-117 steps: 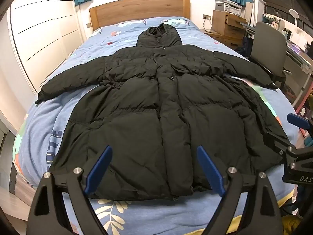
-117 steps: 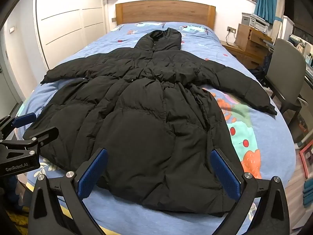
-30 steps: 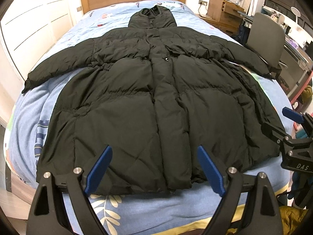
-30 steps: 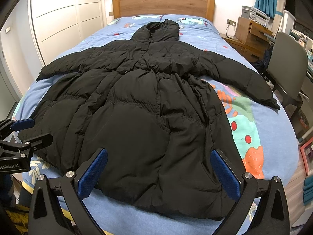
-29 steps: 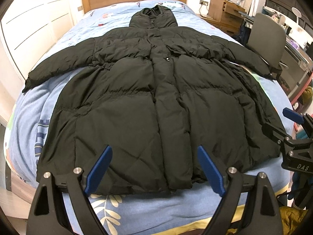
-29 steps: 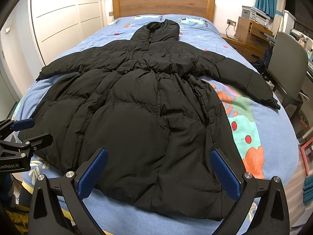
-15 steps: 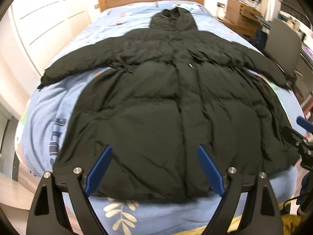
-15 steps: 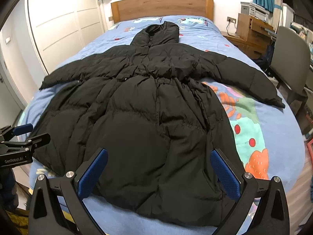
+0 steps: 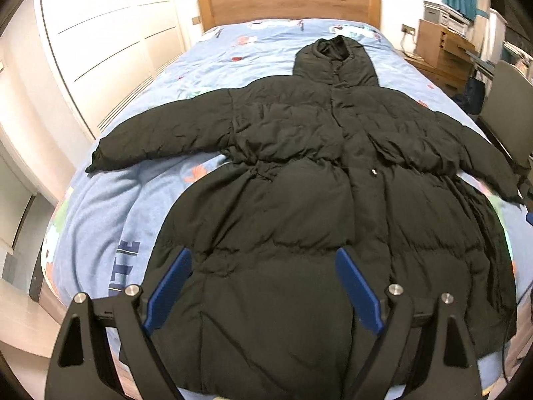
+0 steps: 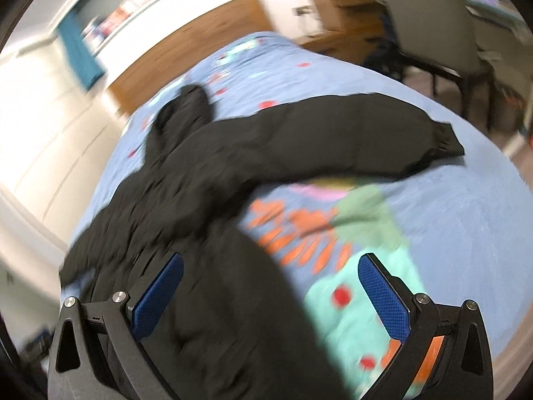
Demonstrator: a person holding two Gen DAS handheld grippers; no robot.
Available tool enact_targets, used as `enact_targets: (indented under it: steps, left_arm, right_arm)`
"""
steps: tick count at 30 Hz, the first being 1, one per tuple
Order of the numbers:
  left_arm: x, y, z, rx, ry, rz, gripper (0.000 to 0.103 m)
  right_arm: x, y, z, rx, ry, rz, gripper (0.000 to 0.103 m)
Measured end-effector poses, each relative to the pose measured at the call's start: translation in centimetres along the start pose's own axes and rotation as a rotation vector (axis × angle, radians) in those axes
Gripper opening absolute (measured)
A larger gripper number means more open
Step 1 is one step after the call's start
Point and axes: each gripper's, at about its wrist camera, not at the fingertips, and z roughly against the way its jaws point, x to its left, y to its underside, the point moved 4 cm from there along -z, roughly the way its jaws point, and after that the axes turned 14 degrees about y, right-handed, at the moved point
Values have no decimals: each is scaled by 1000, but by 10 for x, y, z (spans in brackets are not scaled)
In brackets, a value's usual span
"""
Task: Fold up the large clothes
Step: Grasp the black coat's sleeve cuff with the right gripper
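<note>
A long black hooded puffer coat [image 9: 299,206] lies flat, front up, on the blue patterned bed [image 9: 110,220], both sleeves spread out. My left gripper [image 9: 263,286] hovers open over the coat's lower left part, nothing between its blue pads. In the blurred right wrist view the coat [image 10: 206,180] runs from lower left, its right sleeve [image 10: 349,133] stretched toward the bed's right side with the cuff [image 10: 446,140] at its end. My right gripper [image 10: 269,296] is open above the coat's right edge and the bedsheet, holding nothing.
A wooden headboard [image 9: 286,3] stands at the far end. White wardrobe doors [image 9: 100,43] line the left side. A grey chair [image 10: 429,26] and wooden drawers [image 9: 439,50] stand to the right of the bed. The sheet [image 10: 449,220] beside the right sleeve lies bare.
My left gripper has moved forward and left over the coat's hem. My right gripper has swung fast to the right and tilted, now facing the right sleeve; its view is motion-blurred.
</note>
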Motion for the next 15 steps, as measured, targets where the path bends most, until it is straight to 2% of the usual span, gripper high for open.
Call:
enact_targets:
  steps: [4,9,15]
  left_arm:
    - [10,-5,-13,24,-34,30,88]
    - [24,-9,-35,74,-64,67,88]
    - [24,-13,-58,112,-78,69,88]
  right_arm:
    - [-43,-36,-53,37,25,-158,103]
    - [-94,-56,-112,100,-2,-382,101]
    - [-130,-76,-146,68,-54,-561,95]
